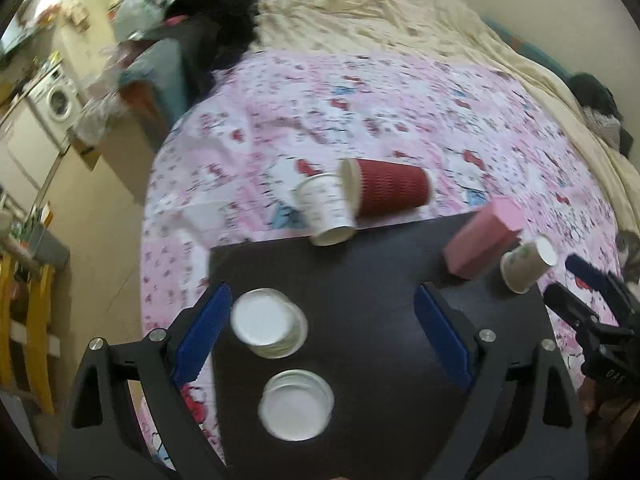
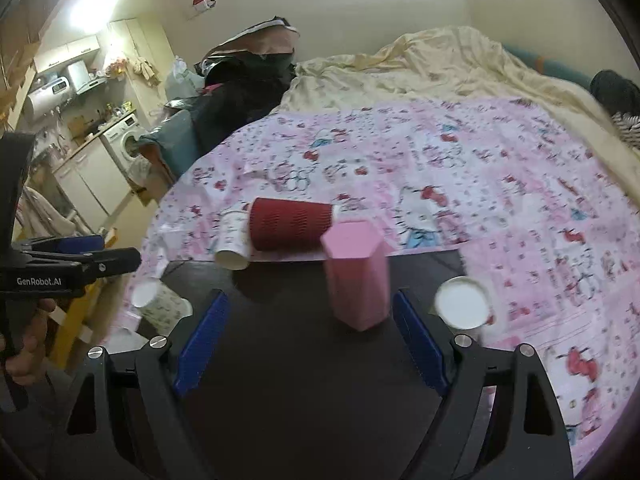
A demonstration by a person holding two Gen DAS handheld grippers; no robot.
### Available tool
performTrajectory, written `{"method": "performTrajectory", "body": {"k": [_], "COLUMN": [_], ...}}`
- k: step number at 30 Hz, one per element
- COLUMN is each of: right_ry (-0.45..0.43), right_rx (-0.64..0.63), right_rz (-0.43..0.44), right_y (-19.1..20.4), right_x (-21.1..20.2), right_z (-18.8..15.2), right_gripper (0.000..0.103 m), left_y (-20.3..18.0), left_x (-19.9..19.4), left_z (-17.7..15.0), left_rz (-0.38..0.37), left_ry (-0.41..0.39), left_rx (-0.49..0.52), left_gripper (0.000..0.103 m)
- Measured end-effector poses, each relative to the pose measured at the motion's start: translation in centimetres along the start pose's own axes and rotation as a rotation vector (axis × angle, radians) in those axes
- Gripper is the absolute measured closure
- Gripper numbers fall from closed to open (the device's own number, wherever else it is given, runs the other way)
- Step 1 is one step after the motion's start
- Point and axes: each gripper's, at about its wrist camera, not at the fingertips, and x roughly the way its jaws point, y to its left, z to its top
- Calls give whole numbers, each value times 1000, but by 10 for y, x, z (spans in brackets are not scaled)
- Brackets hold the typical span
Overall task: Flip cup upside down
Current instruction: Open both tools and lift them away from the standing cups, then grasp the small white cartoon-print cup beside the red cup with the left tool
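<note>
A dark board (image 1: pixel 360 300) lies on a pink patterned bedsheet. In the left wrist view two white paper cups (image 1: pixel 270 324) (image 1: pixel 296 404) stand upside down on it between my open left gripper's (image 1: pixel 324 336) jaws. A red ribbed cup (image 1: pixel 388 188) and a white printed cup (image 1: pixel 328 210) rest at the board's far edge. A pink hexagonal box (image 1: pixel 484 236) and another inverted white cup (image 1: pixel 528 262) are at the right. In the right wrist view my open, empty right gripper (image 2: pixel 308 332) faces the pink box (image 2: pixel 356 276); the red cup (image 2: pixel 290 224) lies on its side behind it, and a white cup (image 2: pixel 462 304) stands upside down at the right.
A cream blanket (image 1: pixel 400 20) covers the far bed. A washing machine (image 2: pixel 124 144) and kitchen clutter are at the left, with dark bags (image 2: pixel 240 84) by the bed. A yellow stool (image 1: pixel 32 320) stands left of the bed. A white cup (image 2: pixel 160 300) lies tipped at the board's left.
</note>
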Motion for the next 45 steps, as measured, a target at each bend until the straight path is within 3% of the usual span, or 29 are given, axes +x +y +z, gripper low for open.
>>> {"method": "performTrajectory", "body": {"k": [9,15,20,25,28,32,37,43,45], "right_ry": [87,108,131,153,191,321,451,481,483], "right_rx": [11,59,144,290,359,434,584,648,681], "right_rz": [28,53,82,132,117,98,75,56,42], "right_y": [10,8,2,-13,-21,-32,-52,-48,-51], "right_x": [21,27,30,43,62,107,164,205,212], "right_z": [-8,-8,8,55,82,111,119,120,117], "right_gripper": [17,17,17,17,17,17,17,17,17], "left_y": [55,54,43,36,26,18,7,-2,-3], "left_x": [23,37,45,76,101,136,172,198,205], "left_z": [-12,-15,13,51,65,73,73,71,70], "left_rz": [-20,-36,-46,-47,-29,-29,-45,-35,-20], "left_ry": [41,77,85,151,186,266,365,406,419], "left_rx": [-152,-155,-122,-140,-106,-98,-85,-56,-51], "left_gripper": [12,12,12,13,15,23,25,25,33]}}
